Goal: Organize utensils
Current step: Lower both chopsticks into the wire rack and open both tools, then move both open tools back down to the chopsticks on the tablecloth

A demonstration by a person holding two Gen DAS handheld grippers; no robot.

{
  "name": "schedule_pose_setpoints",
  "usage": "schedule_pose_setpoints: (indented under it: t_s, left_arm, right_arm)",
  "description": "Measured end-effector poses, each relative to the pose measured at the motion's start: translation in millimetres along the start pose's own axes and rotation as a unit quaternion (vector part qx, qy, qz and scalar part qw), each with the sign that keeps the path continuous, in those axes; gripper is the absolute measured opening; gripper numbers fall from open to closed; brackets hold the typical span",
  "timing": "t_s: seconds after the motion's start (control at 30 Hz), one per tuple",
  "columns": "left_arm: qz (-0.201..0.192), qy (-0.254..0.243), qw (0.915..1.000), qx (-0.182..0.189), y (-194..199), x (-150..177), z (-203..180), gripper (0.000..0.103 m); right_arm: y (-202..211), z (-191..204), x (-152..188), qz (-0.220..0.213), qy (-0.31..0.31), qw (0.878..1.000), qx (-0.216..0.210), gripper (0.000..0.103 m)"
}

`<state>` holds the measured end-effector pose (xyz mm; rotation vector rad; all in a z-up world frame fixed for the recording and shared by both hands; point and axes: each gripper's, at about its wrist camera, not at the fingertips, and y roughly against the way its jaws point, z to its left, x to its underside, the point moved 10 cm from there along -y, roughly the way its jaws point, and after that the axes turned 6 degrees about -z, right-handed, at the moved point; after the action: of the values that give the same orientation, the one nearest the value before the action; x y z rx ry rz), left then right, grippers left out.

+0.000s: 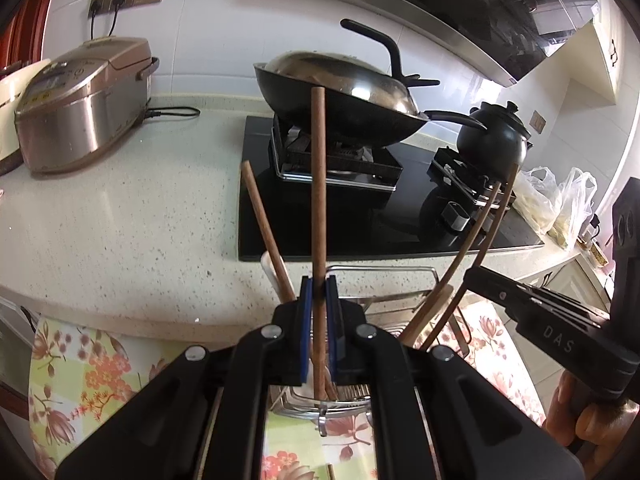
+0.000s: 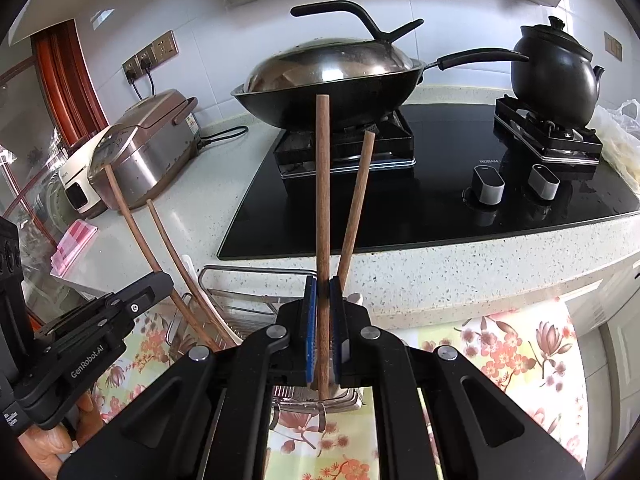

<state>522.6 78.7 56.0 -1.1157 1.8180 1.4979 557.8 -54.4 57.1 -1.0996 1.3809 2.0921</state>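
Chopsticks — slim, reddish-brown wood — stand upright, one (image 1: 319, 200) pinched in left jaws, another (image 2: 322, 208) in right jaws.

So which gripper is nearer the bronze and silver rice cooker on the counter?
Left. The left gripper sits on the same side as the bronze and silver rice cooker; the right gripper sits farther off, toward the black glass stovetop.

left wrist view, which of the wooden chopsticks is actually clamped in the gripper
The upright chopstick in the centre, pinched between the left gripper's blue pads. The other chopsticks lean loose in the wire utensil rack, untouched.
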Motion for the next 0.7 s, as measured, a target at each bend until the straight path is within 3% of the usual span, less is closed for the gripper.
schedule_pose_setpoints:
  t_s: [0.5, 0.53, 0.6, 0.7]
  left_arm:
    - [0.013, 0.002, 0.9999, -0.004, -4, 9, 2, 0.010]
    - [0.012, 0.002, 0.9999, -0.004, -2, 8, 2, 0.012]
    - [0.007, 0.004, 1.0000, -0.001, 2, 5, 2, 0.026]
    - [-0.003, 0.006, 1.0000, -0.004, 10, 0, 4, 0.031]
  right_arm:
    - [-7, -2, 9, 0.014, 0.009, 1.000, 0.005, 0.008]
    - [-7, -2, 8, 0.014, 0.009, 1.000, 0.005, 0.009]
    - [-5, -3, 6, 0.014, 0.007, 1.000, 0.006, 0.010]
    - [0, -8, 3, 0.010, 0.005, 1.000, 0.011, 0.024]
